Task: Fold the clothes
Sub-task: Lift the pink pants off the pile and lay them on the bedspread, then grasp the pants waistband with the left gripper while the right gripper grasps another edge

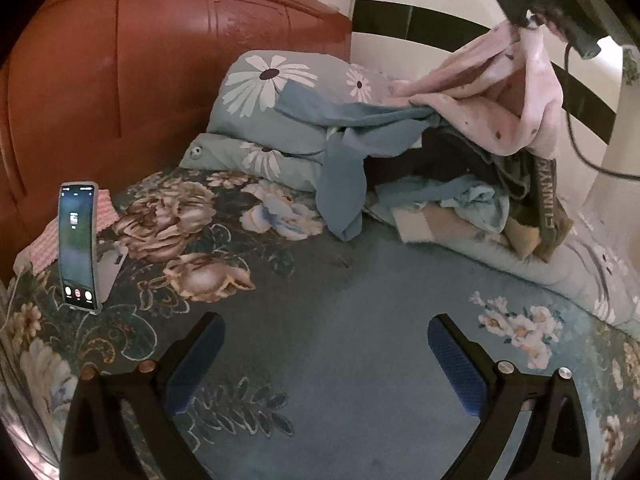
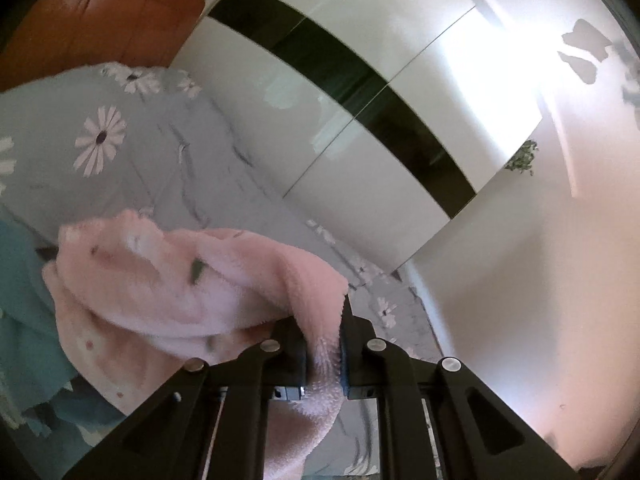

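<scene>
Pink fleece garment [image 2: 168, 280] is hanging from the right gripper [image 2: 323, 346], whose jaws are clamping its edge, high above the clothes pile [image 1: 460, 184] at far right. The left gripper [image 1: 326, 364] is hovering spread wide, holding nothing, over the floral bedspread [image 1: 340, 280].

the left gripper [image 1: 326, 360] hangs over the bedspread [image 1: 340, 288], jaws wide apart. ahead and to its left a phone [image 1: 78, 246] stands propped on the bed, with the headboard [image 1: 120, 80] behind it. straight ahead two pillows [image 1: 264, 120] lie stacked against the headboard. ahead to the right sits a heap of clothes [image 1: 460, 196]. above that heap the right gripper [image 2: 323, 344] holds up a fleecy garment [image 2: 180, 292], whose lower end drapes onto the heap.
</scene>
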The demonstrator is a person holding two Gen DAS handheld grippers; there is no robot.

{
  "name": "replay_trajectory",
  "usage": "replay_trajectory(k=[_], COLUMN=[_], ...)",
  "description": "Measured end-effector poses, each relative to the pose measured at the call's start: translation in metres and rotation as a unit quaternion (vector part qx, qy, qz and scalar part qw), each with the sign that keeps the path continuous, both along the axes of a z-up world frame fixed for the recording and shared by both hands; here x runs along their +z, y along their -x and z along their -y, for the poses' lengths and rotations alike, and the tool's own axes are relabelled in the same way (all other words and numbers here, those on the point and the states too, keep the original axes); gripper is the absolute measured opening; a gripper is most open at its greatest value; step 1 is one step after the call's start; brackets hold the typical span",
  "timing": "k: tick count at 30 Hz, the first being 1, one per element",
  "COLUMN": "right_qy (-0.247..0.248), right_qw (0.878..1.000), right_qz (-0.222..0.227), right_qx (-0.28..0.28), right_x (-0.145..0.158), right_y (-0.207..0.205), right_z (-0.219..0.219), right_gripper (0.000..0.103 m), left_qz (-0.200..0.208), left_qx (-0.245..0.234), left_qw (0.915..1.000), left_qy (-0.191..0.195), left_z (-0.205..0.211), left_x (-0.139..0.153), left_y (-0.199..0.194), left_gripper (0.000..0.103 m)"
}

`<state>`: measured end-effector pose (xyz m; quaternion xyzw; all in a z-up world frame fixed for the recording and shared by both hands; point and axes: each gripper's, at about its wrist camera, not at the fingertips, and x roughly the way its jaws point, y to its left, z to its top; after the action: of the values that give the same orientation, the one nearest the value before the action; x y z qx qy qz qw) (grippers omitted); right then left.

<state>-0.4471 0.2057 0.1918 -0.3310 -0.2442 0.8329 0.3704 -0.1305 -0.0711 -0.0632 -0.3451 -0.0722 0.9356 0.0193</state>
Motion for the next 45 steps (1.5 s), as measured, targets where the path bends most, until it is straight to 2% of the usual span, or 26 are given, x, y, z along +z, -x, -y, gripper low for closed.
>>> replay_trajectory(k=[5,13,18,20,24,25,28,30,32,35,39,42,45], right_qy=[0.004,0.014,0.02,0.016,0.037,0.043,0.071,0.099,0.15,0.233,0.308,0.366,0.389], right_qw=[0.999,0.992,0.985,0.983,0.984,0.985,0.991,0.992,0.985,0.962,0.92,0.885,0.874], right_qz=[-0.038,-0.122,-0.174,-0.184,-0.174,-0.163,-0.112,-0.071,-0.034,-0.003,0.001,-0.007,-0.001], right_qx=[-0.006,-0.012,0.002,0.012,0.025,0.022,-0.002,-0.032,-0.075,-0.139,-0.242,-0.288,-0.29], right_x=[0.045,0.138,0.194,0.203,0.188,0.176,0.108,0.052,-0.016,-0.101,-0.19,-0.239,-0.263], right_y=[-0.012,-0.085,-0.159,-0.194,-0.269,-0.284,-0.334,-0.365,-0.401,-0.451,-0.532,-0.595,-0.624], right_z=[0.005,0.004,-0.004,-0.012,-0.047,-0.057,-0.098,-0.128,-0.166,-0.214,-0.265,-0.288,-0.284], right_gripper=[0.011,0.011,0.011,0.011,0.012,0.012,0.012,0.012,0.012,0.012,0.012,0.012,0.013], left_qz=[-0.011,-0.05,-0.071,-0.071,-0.059,-0.057,-0.043,-0.031,-0.017,0.009,0.036,0.054,0.068], left_qx=[0.007,-0.001,-0.009,-0.015,-0.027,-0.032,-0.047,-0.057,-0.066,-0.076,-0.077,-0.077,-0.084], left_qw=[0.9997,0.9987,0.9973,0.9971,0.9964,0.9958,0.9948,0.9955,0.996,0.9961,0.9957,0.995,0.9935], left_qy=[-0.018,-0.011,-0.018,-0.024,-0.054,-0.065,-0.079,-0.069,-0.057,-0.045,-0.037,-0.035,-0.038], left_z=[0.012,0.02,0.022,0.022,0.019,0.017,0.007,-0.002,-0.01,-0.019,-0.032,-0.043,-0.06], left_x=[0.016,0.068,0.101,0.108,0.119,0.12,0.117,0.111,0.104,0.091,0.077,0.07,0.066], left_y=[-0.006,-0.036,-0.061,-0.069,-0.083,-0.086,-0.095,-0.101,-0.107,-0.112,-0.111,-0.106,-0.092], left_gripper=[0.103,0.103,0.103,0.103,0.103,0.103,0.103,0.103,0.103,0.103,0.103,0.103,0.103])
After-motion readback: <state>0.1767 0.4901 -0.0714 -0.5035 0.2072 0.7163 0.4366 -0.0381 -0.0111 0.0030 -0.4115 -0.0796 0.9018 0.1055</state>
